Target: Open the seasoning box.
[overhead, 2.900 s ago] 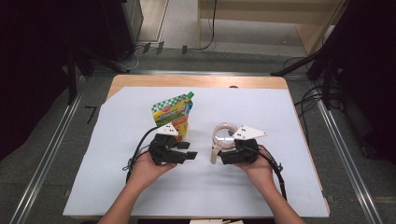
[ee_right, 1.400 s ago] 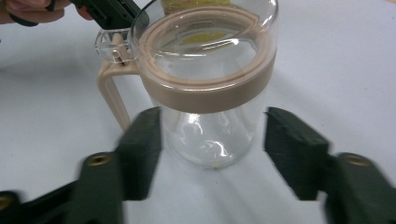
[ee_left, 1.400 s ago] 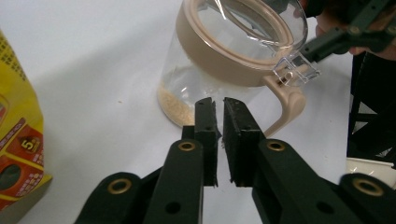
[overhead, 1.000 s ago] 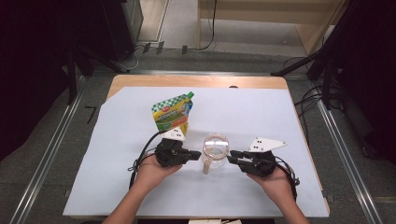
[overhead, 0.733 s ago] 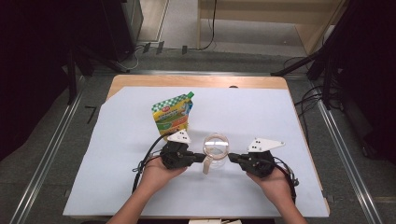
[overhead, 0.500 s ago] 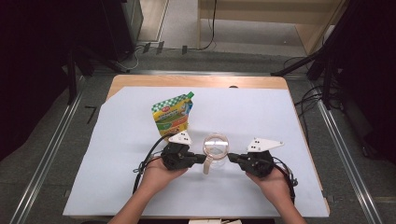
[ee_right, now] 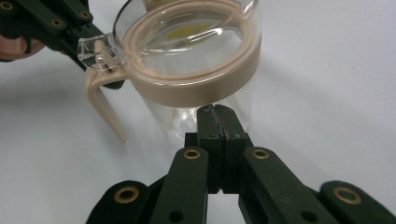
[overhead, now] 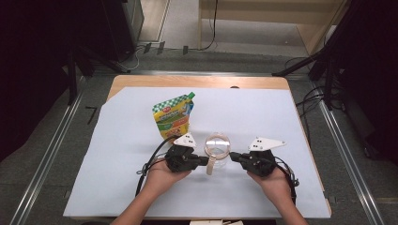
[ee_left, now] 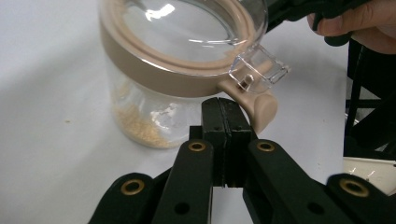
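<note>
A clear glass jar [overhead: 217,149] with a tan sealing band and a clear lid stands on the white sheet, a few pale grains at its bottom [ee_left: 140,130]. My left gripper [overhead: 205,161] is shut with nothing between its jaws; its tip [ee_left: 225,105] sits under the band, against the tan latch lever [ee_left: 261,109]. From the opposite side, my right gripper [overhead: 233,157] is shut too and holds nothing, its tip [ee_right: 217,112] touching the glass wall [ee_right: 196,60] just below the band. The latch lever [ee_right: 105,105] hangs down at the jar's left in the right gripper view.
A green and yellow spouted pouch [overhead: 174,115] lies flat behind the left gripper. White paper [overhead: 117,154] covers the wooden table [overhead: 197,82]. Cables trail from both grippers toward the person's forearms. Dark stands and floor rails flank the table.
The right gripper has drawn back from over the jar to its right side. The left gripper has slid right until its tip reached the jar's latch.
</note>
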`<state>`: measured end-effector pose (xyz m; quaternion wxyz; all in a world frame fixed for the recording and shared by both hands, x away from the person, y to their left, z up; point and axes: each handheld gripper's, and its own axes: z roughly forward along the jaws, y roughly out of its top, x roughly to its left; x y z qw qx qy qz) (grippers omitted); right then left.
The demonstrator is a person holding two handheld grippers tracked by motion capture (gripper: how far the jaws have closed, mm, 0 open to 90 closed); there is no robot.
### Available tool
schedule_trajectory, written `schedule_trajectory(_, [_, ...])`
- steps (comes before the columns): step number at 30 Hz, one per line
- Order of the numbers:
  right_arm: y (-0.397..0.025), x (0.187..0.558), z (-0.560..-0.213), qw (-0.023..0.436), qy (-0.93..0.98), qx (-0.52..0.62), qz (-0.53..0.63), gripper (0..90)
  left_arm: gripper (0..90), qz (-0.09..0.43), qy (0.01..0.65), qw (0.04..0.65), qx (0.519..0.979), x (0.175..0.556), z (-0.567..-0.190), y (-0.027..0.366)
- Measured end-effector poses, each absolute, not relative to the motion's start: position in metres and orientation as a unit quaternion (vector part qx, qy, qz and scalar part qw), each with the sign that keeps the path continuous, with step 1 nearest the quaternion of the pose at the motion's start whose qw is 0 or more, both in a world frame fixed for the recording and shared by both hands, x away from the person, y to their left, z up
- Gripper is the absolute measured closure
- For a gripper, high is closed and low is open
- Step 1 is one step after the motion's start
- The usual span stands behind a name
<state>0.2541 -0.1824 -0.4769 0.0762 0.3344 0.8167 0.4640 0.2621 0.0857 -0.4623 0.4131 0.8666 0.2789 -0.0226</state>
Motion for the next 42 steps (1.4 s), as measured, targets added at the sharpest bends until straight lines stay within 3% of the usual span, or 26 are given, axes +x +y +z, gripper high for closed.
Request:
schedule_trajectory(17, [-0.187,0.277,-0.480,0.084,0.809,0.351,0.464,90.0,90.0,-0.032,0.250,0.424,0.870,0.260,-0.469,0.053])
schedule_trajectory(26, [-0.194,0.270,-0.475,0.083,0.801,0.364,0.468,90.0,86.2,-0.056,0.250,0.425,0.868,0.262,-0.464,0.063])
schedule_trajectory(31, [-0.198,0.254,-0.471,0.077,0.796,0.371,0.473,90.0,80.2,-0.066,0.253,0.421,0.869,0.258,-0.454,0.076])
schedule_trajectory(35, [-0.193,0.237,-0.466,0.076,0.797,0.367,0.474,90.0,61.7,-0.053,0.257,0.433,0.863,0.260,-0.450,0.086])
schedule_trajectory(42, [-0.180,0.212,-0.469,0.063,0.808,0.350,0.470,90.0,46.3,-0.065,0.264,0.442,0.855,0.268,-0.451,0.097])
